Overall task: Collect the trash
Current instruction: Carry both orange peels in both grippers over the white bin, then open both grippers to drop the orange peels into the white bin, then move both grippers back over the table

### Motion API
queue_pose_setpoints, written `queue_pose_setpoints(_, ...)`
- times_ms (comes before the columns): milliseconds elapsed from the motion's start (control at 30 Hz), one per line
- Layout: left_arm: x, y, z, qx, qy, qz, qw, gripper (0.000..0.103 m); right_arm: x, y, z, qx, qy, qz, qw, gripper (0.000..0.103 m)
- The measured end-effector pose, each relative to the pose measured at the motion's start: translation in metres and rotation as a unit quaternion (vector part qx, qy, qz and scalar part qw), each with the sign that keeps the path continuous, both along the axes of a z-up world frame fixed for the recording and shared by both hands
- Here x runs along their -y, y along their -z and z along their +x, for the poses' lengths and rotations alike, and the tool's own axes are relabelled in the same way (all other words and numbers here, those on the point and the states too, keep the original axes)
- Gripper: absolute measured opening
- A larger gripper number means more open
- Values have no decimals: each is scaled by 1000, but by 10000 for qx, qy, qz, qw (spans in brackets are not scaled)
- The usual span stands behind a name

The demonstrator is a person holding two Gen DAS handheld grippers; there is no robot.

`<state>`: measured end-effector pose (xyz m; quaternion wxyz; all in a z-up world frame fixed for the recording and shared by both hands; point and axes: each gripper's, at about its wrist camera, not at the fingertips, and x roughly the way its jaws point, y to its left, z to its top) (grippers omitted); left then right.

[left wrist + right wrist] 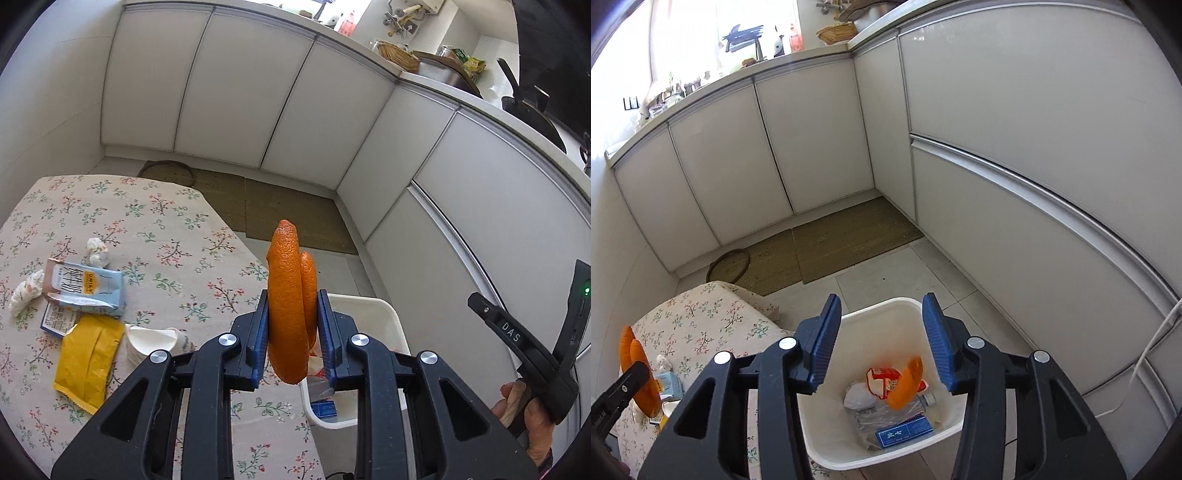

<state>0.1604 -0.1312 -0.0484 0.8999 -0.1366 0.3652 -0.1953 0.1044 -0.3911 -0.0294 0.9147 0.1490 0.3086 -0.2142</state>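
Squeezing a curled orange peel [291, 302] between its blue pads, the left gripper [292, 328] holds it upright near the table edge, partly over the white bin [388, 314]. The peel looks light, bendy and a bit slippery, so the middle is a good place to hold. The right gripper [882, 343] hangs over the bin with its jaws apart and nothing between them. More trash waits on the flowery table [155, 229]: a yellow packet [86, 354], a blue packet [88, 288]. The floor around the bin is open.

Daylight bright, even; window [701, 48] blown out white in right view. Soft shadows only. Cabinets [240, 92] bowed by fisheye, corners vignetted black. Both pictures sharp, no motion blur.
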Motion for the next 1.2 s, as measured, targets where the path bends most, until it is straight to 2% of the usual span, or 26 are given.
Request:
queue_pose_setpoints(100,18,6,4,-91,166,-7,9998,23,12,-1,-8,6,118,-7,9999,54)
queue_pose_setpoints(333,63,12,2,-83,763,-47,9970,24,43,5,-20,-85,345,-30,9994,55)
queue_pose_setpoints(533,104,27,1,-158,1401,-80,9900,25,60,19,-22,-344,511,-63,9981,55)
queue_pose_setpoints(633,116,34,1,-126,1523,-66,9882,34,62,24,-22,-421,526,-124,9976,55)
queue_pose_setpoints(667,117,36,2,-141,1536,-77,9880,42,62,24,-22,-434,527,-152,9976,55)
queue_pose_setpoints(700,118,37,2,-132,1515,-88,9883,51,61,24,-22,-439,524,-172,9975,63)
queue_pose_setpoints(733,117,37,3,-107,1490,-100,9887,55,59,24,-23,-422,539,-198,9975,70)
queue_pose_setpoints(767,116,36,3,-64,1461,-103,9892,59,57,23,-22,-389,563,-237,9974,71)
queue_pose_setpoints(867,111,33,2,16,1332,-51,9911,60,49,19,-22,-329,496,-394,9974,72)
queue_pose_setpoints(967,104,26,0,181,1098,163,9937,60,38,17,-20,-301,407,-531,9973,72)
queue_pose_setpoints(1067,95,17,-3,353,849,383,9950,61,23,14,-17,-281,281,-719,9966,75)
queue_pose_setpoints(1200,76,7,-7,518,527,590,9955,63,-4,9,-14,-159,89,-945,9954,85)
